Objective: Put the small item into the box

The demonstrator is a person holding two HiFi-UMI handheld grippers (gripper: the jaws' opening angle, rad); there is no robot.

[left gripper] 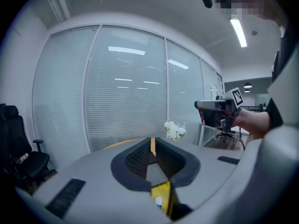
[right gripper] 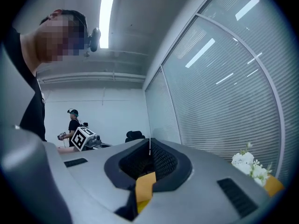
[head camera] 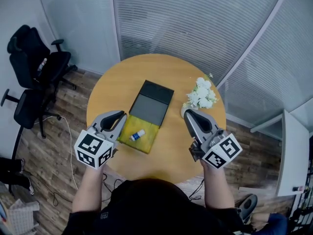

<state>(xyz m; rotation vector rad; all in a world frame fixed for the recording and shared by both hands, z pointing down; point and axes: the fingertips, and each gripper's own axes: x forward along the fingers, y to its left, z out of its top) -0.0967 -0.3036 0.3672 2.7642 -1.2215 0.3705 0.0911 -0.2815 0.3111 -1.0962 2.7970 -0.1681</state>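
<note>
An open box lies at the middle of the round wooden table [head camera: 171, 72], with a black half with a grey inside [head camera: 151, 103] and a yellow half [head camera: 146, 140] nearer me. A small white item with a blue cap [head camera: 137, 135] rests on the yellow half. My left gripper [head camera: 119, 115] hovers at the yellow half's left edge, jaws shut and empty. In the left gripper view the yellow half [left gripper: 166, 190] and the item [left gripper: 159, 201] show just below the closed tips [left gripper: 152, 144]. My right gripper [head camera: 190, 113] is right of the box, also shut and empty.
A white flower bunch in a vase [head camera: 201, 95] stands on the table just beyond the right gripper. Black office chairs [head camera: 34, 67] stand on the wood floor to the left. Glass walls with blinds curve behind the table. Cables lie on the floor near the table's base.
</note>
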